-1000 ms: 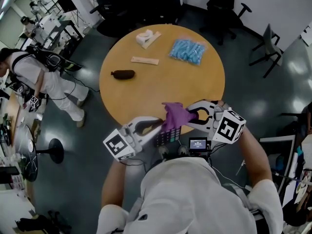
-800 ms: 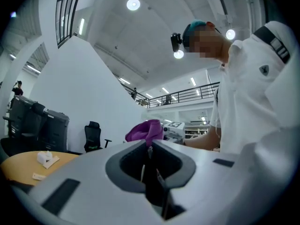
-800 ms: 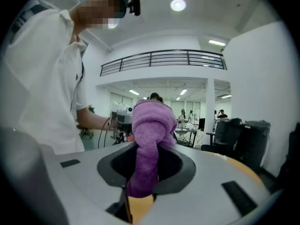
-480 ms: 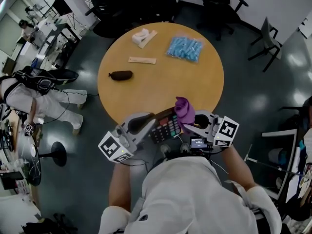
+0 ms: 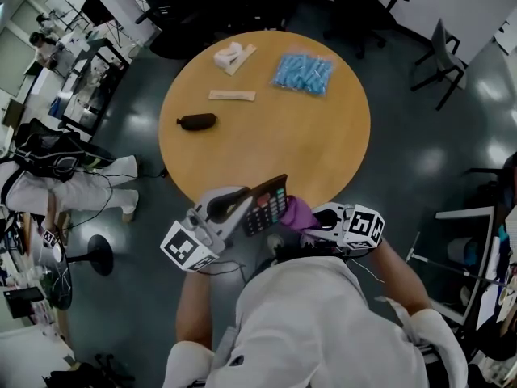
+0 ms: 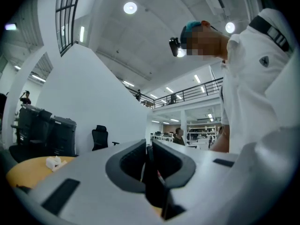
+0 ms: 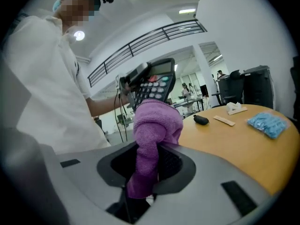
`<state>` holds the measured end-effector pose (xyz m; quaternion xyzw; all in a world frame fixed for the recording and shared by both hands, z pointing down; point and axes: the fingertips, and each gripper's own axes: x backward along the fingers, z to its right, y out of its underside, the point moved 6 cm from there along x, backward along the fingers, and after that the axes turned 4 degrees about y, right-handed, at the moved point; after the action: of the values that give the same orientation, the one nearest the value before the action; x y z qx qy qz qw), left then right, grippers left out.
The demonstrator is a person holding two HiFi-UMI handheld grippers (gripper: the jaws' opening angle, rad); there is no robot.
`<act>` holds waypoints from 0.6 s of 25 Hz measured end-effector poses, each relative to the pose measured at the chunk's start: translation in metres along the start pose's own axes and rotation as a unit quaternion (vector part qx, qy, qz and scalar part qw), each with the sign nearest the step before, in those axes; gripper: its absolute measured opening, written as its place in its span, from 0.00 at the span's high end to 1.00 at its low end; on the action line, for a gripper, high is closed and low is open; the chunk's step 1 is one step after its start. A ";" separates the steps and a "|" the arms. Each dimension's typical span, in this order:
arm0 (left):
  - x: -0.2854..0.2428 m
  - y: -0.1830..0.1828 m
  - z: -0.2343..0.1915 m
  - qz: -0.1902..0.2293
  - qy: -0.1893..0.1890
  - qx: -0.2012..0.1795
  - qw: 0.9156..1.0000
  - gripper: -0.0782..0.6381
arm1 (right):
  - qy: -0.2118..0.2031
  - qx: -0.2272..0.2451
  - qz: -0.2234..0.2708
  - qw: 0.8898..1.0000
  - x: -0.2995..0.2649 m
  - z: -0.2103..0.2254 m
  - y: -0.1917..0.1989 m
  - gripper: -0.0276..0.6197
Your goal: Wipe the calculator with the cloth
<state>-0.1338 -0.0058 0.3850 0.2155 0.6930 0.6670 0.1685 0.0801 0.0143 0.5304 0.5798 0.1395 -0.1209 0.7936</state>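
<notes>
My left gripper [image 5: 245, 209] is shut on the edge of a black calculator [image 5: 266, 203] and holds it tilted in the air at the table's near edge. In the left gripper view the calculator [image 6: 151, 182] shows only as a thin dark edge between the jaws of the left gripper [image 6: 149, 159]. My right gripper [image 5: 312, 219] is shut on a bunched purple cloth [image 5: 296, 213], which sits against the calculator's right end. In the right gripper view the cloth [image 7: 152, 130] rises from the right gripper [image 7: 151, 165] in front of the calculator's keys [image 7: 153, 86].
The round wooden table [image 5: 266, 136] carries a dark pouch [image 5: 196, 121], a flat wooden stick [image 5: 232, 95], a white object [image 5: 230, 55] and a blue packet [image 5: 302, 73]. Office chairs [image 5: 440, 67] stand beyond it. A person [image 5: 48, 176] bends over at the far left.
My right gripper has dropped with the cloth from the top of the calculator to its near right end, rolling as it went. The left gripper and calculator have hardly moved.
</notes>
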 end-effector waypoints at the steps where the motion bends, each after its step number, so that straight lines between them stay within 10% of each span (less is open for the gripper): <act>1: -0.001 -0.001 0.005 -0.013 0.011 -0.011 1.000 0.83 | 0.007 0.011 -0.016 1.000 0.007 0.005 0.003 0.80; 5: -0.011 -0.014 0.036 -0.076 0.100 -0.089 0.988 0.83 | 0.022 0.057 -0.007 0.998 0.058 0.031 -0.041 0.80; 10: -0.022 -0.047 0.072 -0.082 0.190 -0.174 0.963 0.83 | -0.151 0.004 0.084 0.985 0.113 0.020 -0.166 0.80; 15: -0.029 -0.063 0.093 -0.052 0.229 -0.181 0.955 0.83 | -0.283 0.052 -0.068 0.955 0.088 -0.016 -0.222 0.80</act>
<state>-0.0653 0.0572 0.3152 -0.0134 0.5911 0.8029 0.0760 0.0819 -0.0399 0.2970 0.5513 -0.0586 -0.3407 0.7593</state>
